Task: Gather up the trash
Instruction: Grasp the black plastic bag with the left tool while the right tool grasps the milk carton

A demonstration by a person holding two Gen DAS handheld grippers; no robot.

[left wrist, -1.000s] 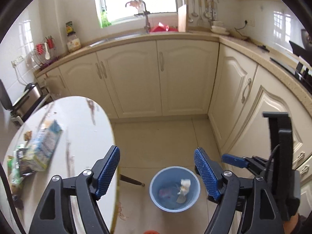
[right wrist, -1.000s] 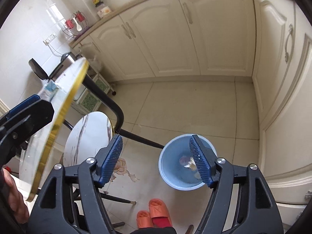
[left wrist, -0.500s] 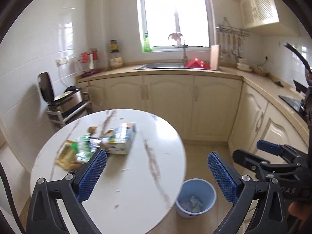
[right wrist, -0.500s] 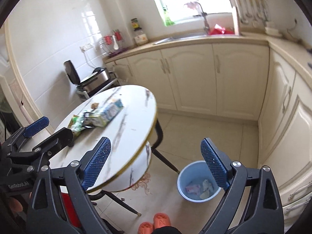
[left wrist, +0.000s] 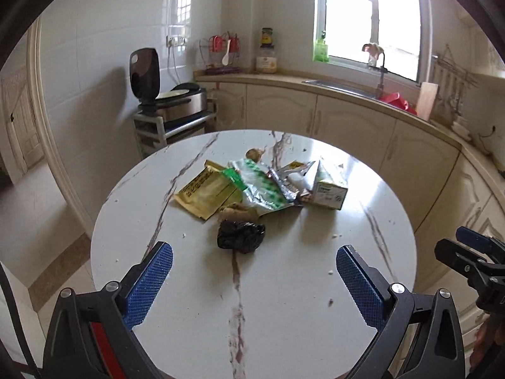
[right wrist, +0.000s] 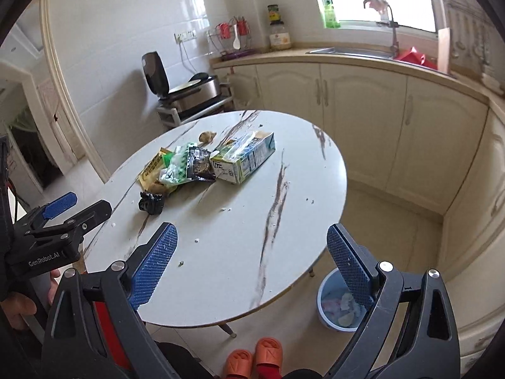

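Note:
A pile of trash lies on the round white marble table [left wrist: 284, 300]: a black crumpled bag [left wrist: 240, 236], a yellow wrapper [left wrist: 208, 194], a green-and-white wrapper [left wrist: 262, 186] and a milk carton [left wrist: 328, 186]. The carton [right wrist: 243, 156] and black bag [right wrist: 151, 203] also show in the right wrist view. My left gripper [left wrist: 254, 281] is open and empty, hovering above the table's near side, short of the black bag. My right gripper [right wrist: 252, 262] is open and empty over the table's right edge. A blue bin [right wrist: 337, 306] with some trash stands on the floor to the table's right.
Cream kitchen cabinets [right wrist: 363, 120] and a counter with a sink [left wrist: 341, 85] run along the back and right. An appliance on a cart [left wrist: 176, 107] stands by the left wall. Orange slippers [right wrist: 252, 360] are on the floor near the table. Crumbs dot the table.
Both grippers have swung up and left from over the blue bin on the floor to over the table, now facing the trash pile. Both stayed open and empty.

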